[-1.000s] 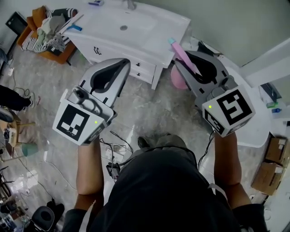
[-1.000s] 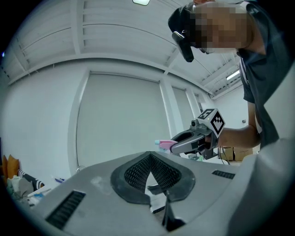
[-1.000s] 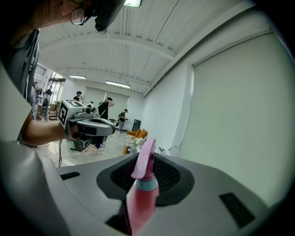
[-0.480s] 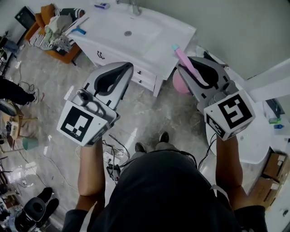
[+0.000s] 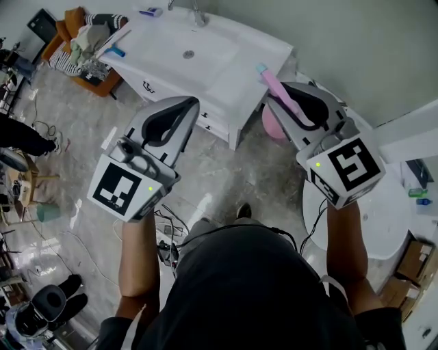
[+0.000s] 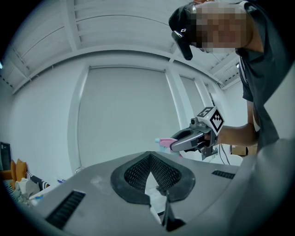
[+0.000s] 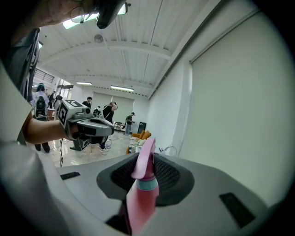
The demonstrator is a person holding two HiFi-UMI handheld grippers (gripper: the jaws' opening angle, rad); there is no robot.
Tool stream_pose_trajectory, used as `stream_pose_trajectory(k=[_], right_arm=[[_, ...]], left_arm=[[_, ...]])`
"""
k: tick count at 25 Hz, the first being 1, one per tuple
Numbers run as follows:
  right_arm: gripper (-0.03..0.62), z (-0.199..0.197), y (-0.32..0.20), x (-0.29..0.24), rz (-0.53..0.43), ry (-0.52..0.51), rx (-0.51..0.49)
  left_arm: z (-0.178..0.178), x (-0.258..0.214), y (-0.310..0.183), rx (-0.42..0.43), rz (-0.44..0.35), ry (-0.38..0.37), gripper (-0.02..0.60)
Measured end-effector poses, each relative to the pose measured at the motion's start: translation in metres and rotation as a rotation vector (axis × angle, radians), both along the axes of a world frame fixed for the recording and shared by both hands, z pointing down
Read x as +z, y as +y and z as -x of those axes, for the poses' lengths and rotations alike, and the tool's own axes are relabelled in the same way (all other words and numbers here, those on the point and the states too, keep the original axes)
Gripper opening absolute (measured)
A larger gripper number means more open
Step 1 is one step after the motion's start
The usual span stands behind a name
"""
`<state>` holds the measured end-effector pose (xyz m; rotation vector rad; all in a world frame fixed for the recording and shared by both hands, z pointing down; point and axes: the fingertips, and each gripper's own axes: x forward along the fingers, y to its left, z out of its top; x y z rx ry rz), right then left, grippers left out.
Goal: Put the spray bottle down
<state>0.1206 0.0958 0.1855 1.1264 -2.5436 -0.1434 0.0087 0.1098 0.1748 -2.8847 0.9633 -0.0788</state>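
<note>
In the head view my right gripper (image 5: pixel 274 96) is shut on a pink spray bottle (image 5: pixel 278 86). Its light-blue-tipped head juts past the jaws toward the corner of the white vanity (image 5: pixel 236 72), and its body hangs below. The right gripper view shows the bottle (image 7: pixel 142 189) upright between the jaws, with the trigger head on top. My left gripper (image 5: pixel 186 102) is held level over the floor in front of the vanity drawers, its jaws together with nothing between them (image 6: pixel 150 156). The left gripper view shows the right gripper (image 6: pixel 177 144) with the bottle (image 6: pixel 164 141) off to its right.
The vanity has a sink drain (image 5: pixel 189 54) and a faucet (image 5: pixel 197 12). An orange chair piled with clothes (image 5: pixel 76 42) stands at the far left. Cables (image 5: pixel 168 229) lie on the marble floor. A white rounded fixture (image 5: pixel 383 219) and cardboard boxes (image 5: pixel 400 290) are at the right.
Both grippers have travelled across the floor with the person, a little closer to the vanity. The bottle has stayed in the right gripper's grip, and the left jaws are unchanged.
</note>
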Motion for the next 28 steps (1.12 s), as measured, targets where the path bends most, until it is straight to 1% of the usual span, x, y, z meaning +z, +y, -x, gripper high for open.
stream_pose_trajectory(k=[3, 5, 11, 15, 17, 19, 23, 28], right_arm=[[0.097, -0.004, -0.004, 0.002, -0.001, -0.006, -0.002], [0.097, 0.001, -0.009, 0.003, 0.005, -0.006, 0.007], [0.097, 0.01, -0.015, 0.004, 0.0, -0.001, 0.07], [0.097, 0.021, -0.012, -0.002, -0.004, 0.013, 0.118], [0.097, 0.026, -0.012, -0.005, -0.006, 0.019, 0.143], [0.097, 0.034, -0.014, -0.006, -0.011, 0.024, 0.163], [0.097, 0.065, -0.021, -0.003, -0.011, 0.034, 0.197], [0.097, 0.094, -0.015, -0.003, -0.013, 0.048, 0.213]], left_arm=[[-0.001, 0.001, -0.002, -0.008, -0.002, -0.01, 0.003], [0.003, 0.001, -0.008, 0.002, -0.002, -0.009, 0.004], [0.013, 0.003, -0.022, 0.06, -0.007, 0.003, 0.003], [0.024, -0.008, -0.028, 0.123, -0.035, 0.042, 0.004], [0.031, -0.008, -0.03, 0.141, -0.033, 0.036, 0.004], [0.041, -0.009, -0.035, 0.161, -0.043, 0.04, 0.004], [0.076, -0.002, -0.046, 0.181, -0.051, 0.04, 0.004], [0.102, -0.001, -0.044, 0.199, -0.058, 0.065, 0.004]])
